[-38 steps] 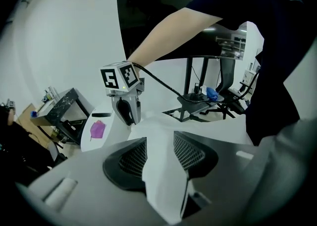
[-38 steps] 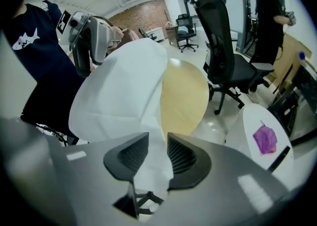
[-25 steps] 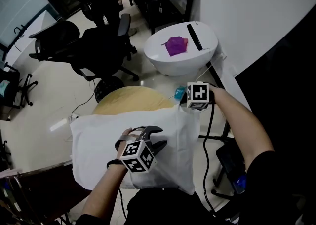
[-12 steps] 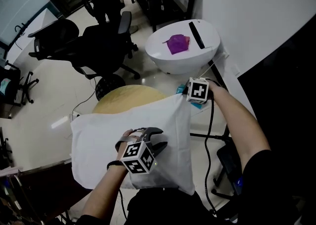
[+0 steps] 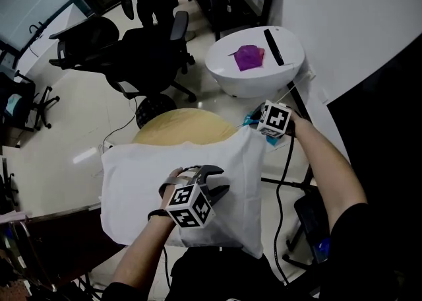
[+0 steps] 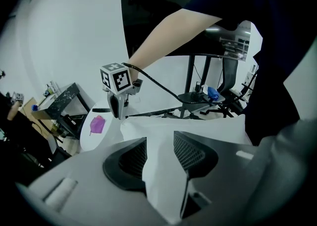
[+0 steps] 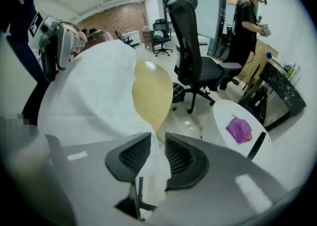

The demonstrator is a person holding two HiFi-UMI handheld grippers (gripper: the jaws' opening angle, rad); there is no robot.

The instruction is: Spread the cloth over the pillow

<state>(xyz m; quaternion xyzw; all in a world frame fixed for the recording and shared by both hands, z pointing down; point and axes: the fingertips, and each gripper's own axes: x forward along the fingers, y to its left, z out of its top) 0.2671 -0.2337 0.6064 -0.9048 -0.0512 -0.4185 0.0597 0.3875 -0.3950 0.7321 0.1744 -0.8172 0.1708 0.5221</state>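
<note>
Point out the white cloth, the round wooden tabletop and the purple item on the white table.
white cloth [image 5: 135,184]: head view, its flat left half.
round wooden tabletop [image 5: 184,128]: head view, bare part beyond the cloth.
purple item [image 5: 248,57]: head view, its middle.

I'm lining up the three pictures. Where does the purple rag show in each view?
Head view: purple rag, upper part, right of centre.
Left gripper view: left side, just below mid-height.
Right gripper view: right side, below mid-height.
Shared landmark: the white oval table it lies on.
</note>
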